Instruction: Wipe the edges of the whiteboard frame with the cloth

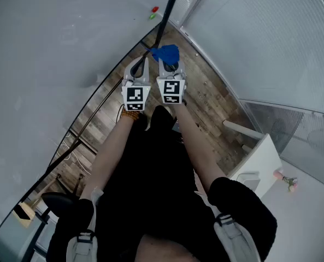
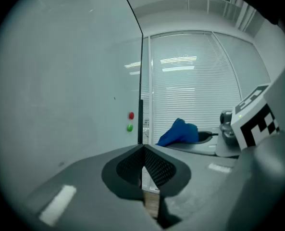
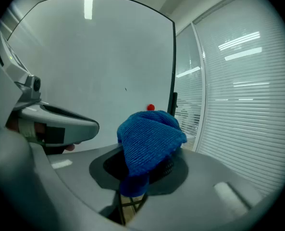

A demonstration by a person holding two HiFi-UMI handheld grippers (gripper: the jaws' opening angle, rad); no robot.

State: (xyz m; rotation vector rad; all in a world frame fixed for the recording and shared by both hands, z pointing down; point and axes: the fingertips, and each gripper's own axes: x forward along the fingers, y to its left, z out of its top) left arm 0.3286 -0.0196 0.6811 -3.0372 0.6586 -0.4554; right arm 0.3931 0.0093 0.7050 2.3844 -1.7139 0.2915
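The whiteboard (image 1: pixel 52 42) fills the left of the head view, and its black frame edge (image 1: pixel 167 10) runs down its right side. My right gripper (image 1: pixel 169 59) is shut on a bunched blue cloth (image 1: pixel 166 53) just beside that edge. In the right gripper view the cloth (image 3: pixel 149 134) bulges up out of the gripper (image 3: pixel 144 162), with the frame (image 3: pixel 174 57) close behind. My left gripper (image 1: pixel 142 61) hangs alongside, shut and empty, in front of the board's lower right corner. Its own view shows the gripper (image 2: pixel 143 150) closed, the cloth (image 2: pixel 179 131) to the right and the frame (image 2: pixel 141 81) straight ahead.
A red magnet (image 1: pixel 154 8) and a green magnet (image 1: pixel 152 16) stick to the board near the frame. A wall of white blinds (image 1: pixel 271 31) stands to the right. Below are a wood floor (image 1: pixel 205 97), a white cabinet (image 1: pixel 260 162), a black chair (image 1: pixel 58 201) and floor cables (image 1: pixel 69 146).
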